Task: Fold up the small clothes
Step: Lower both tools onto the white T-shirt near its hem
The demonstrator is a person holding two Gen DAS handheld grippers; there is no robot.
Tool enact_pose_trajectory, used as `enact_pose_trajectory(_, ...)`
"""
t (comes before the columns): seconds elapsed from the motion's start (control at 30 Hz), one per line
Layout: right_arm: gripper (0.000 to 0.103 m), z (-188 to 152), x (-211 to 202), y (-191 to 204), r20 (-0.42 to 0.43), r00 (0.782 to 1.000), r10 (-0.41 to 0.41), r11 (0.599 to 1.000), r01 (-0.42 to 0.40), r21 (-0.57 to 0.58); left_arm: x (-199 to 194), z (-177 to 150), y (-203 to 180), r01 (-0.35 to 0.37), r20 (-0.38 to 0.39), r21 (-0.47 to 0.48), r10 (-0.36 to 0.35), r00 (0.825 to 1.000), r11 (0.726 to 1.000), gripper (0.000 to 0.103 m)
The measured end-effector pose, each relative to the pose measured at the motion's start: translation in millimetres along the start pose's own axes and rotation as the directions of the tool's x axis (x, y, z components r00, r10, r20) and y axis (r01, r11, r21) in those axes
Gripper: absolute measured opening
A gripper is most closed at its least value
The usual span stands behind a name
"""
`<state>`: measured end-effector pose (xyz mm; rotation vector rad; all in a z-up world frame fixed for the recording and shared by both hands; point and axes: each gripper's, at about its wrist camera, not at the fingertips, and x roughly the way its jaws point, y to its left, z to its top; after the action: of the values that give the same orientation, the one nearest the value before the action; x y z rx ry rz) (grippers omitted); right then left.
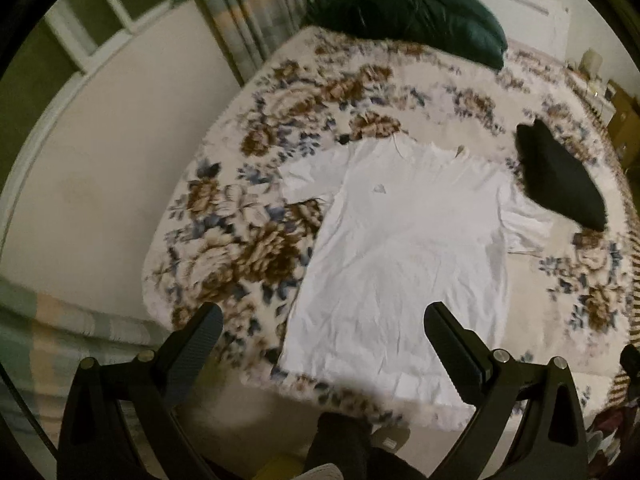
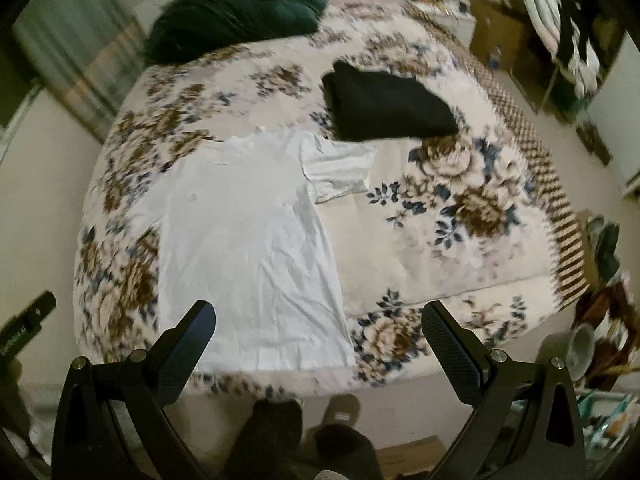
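Note:
A white t-shirt point(image 1: 404, 248) point(image 2: 244, 232) lies spread flat, front up, on a floral blanket covering the bed point(image 1: 248, 248) point(image 2: 460, 208), hem toward me and both short sleeves out. A folded black garment point(image 1: 560, 178) point(image 2: 384, 106) rests beyond the shirt's right sleeve. My left gripper point(image 1: 322, 314) hovers open above the shirt's hem, fingers wide apart and holding nothing. My right gripper point(image 2: 320, 312) also hangs open above the hem's right corner, empty. Part of the left gripper point(image 2: 28, 320) shows at the left edge of the right wrist view.
A dark green duvet or pillow point(image 1: 404, 12) point(image 2: 236, 12) is heaped at the head of the bed. Slippered feet point(image 2: 340, 412) stand at the bed's foot. Curtains point(image 1: 248, 12) hang left; boxes and hanging clothes point(image 2: 560, 36) crowd the right wall, with clutter point(image 2: 600, 320) on the floor.

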<state>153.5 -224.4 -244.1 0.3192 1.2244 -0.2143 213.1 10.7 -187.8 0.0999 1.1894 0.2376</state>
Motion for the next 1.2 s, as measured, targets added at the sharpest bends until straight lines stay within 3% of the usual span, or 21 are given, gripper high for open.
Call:
enact_pose_trajectory(0.17, 0.103, 50.8, 125.9, -21.2, -0.064, 0.998, 0.029, 0.984, -0.017, 0.178, 104.6, 46.4, -42.0, 0.009, -0.081, 0.044, -0.005, 0.997, 0.999, 0.103)
enact_pose_trajectory(0.37, 0.103, 85.0, 264.7, -71.6, -0.065, 0.995, 0.08, 0.902, -0.045, 0.428, 217.4, 85.1, -98.8, 0.006, -0.099, 0.103, 0.004, 0.995, 0.995, 0.103)
enact_pose_trajectory(0.47, 0.103, 92.2, 334.3, -103.0, -0.038, 0.989, 0.141, 0.829, -0.097, 0.55, 272.8, 91.0, -125.7, 0.016, -0.141, 0.121, 0.001, 0.99, 0.992, 0.103)
enact_pose_trajectory(0.63, 0.103, 97.4, 439.8, -150.1, 0.066, 0.961, 0.267, 0.64, -0.229, 0.733, 336.2, 91.0, -157.9, 0.012, -0.201, 0.131, 0.015, 0.979, 0.991, 0.103)
enact_pose_trajectory(0.77, 0.103, 105.3, 510.3, -169.3, 0.195, 0.913, 0.357, 0.488, -0.361, 0.795, 358.3, 87.2, -176.2, 0.005, -0.21, 0.148, 0.026, 0.977, 0.989, 0.103)
enact_pose_trajectory(0.87, 0.103, 110.5, 539.2, -171.3, 0.278, 0.893, 0.353, 0.409, -0.415, 0.813, 366.1, 84.6, -185.0, -0.005, -0.208, 0.161, 0.039, 0.977, 0.987, 0.103)
enact_pose_trajectory(1.0, 0.103, 120.0, 552.0, -160.2, 0.359, 0.878, 0.316, 0.369, -0.462, 0.806, 373.3, 85.7, -191.2, -0.017, -0.21, 0.138, 0.045, 0.977, 0.99, 0.103)
enact_pose_trajectory(1.1, 0.093, 131.1, 559.3, -147.0, 0.424, 0.837, 0.346, 0.311, -0.529, 0.79, 375.0, 87.7, -188.6, -0.011, -0.22, 0.098, 0.032, 0.975, 0.995, 0.103)
enact_pose_trajectory(1.2, 0.091, 142.8, 575.6, -132.3, 0.406, 0.845, 0.348, 0.323, -0.515, 0.794, 377.7, 87.1, -186.6, -0.008, -0.227, 0.068, 0.023, 0.974, 0.998, 0.103)
